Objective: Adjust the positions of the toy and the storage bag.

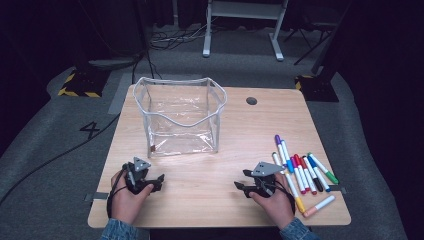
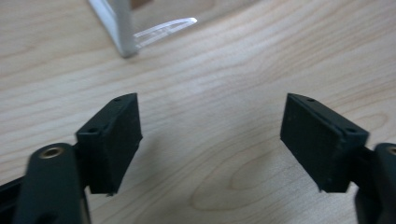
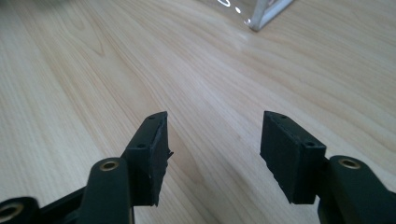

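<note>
On the pale wooden table (image 1: 220, 150), the left gripper (image 1: 156, 181) and the right gripper (image 1: 241, 180) rest low near the front edge, well apart, each with its jaws spread wide over bare wood and nothing between them. Beyond the left gripper and slightly toward the right one stands a clear plastic pouch (image 1: 180, 117) with white trim, open at the top, while a row of coloured markers (image 1: 302, 172) lies just beside the right gripper on its outer side. Around the table lies grey carpet (image 1: 45, 165) crossed by black cables, with a white desk frame (image 1: 245, 25) farther back in the dark room.
</note>
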### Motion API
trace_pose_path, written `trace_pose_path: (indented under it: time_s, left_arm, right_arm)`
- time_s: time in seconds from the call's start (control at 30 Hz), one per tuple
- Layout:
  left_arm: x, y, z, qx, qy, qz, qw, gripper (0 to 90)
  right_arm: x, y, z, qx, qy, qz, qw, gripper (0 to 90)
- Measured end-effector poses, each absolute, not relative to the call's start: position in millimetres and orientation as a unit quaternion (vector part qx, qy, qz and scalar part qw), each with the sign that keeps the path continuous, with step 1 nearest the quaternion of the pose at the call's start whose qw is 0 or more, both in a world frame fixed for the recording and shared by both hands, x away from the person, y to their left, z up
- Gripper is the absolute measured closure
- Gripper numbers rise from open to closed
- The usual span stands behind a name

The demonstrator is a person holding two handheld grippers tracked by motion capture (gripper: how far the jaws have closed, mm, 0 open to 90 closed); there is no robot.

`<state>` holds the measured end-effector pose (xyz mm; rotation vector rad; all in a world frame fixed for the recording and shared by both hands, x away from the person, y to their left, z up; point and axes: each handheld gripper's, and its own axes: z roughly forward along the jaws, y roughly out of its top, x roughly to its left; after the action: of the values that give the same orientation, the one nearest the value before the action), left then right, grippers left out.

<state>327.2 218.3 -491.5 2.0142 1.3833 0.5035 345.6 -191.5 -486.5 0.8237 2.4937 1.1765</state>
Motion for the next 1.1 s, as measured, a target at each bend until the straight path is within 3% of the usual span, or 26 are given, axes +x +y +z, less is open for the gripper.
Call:
trace_pose_path:
  time_s: [0.2,0.67,1.1]
  left_arm:
    - [332,229,-470,0.752,0.527,0.21,0.336,23.6]
    - [359,236,-437,0.756,0.51,0.219,0.347,24.8]
    - [399,239,-430,0.745,0.511,0.24,0.355,39.7]
  right_arm:
    - [350,-188,-473,0.29,0.853,0.419,0.114,42.4]
    - [387,-177,-430,0.278,0.851,0.424,0.137,44.3]
    - [426,-162,-424,0.289,0.828,0.461,0.135,42.0]
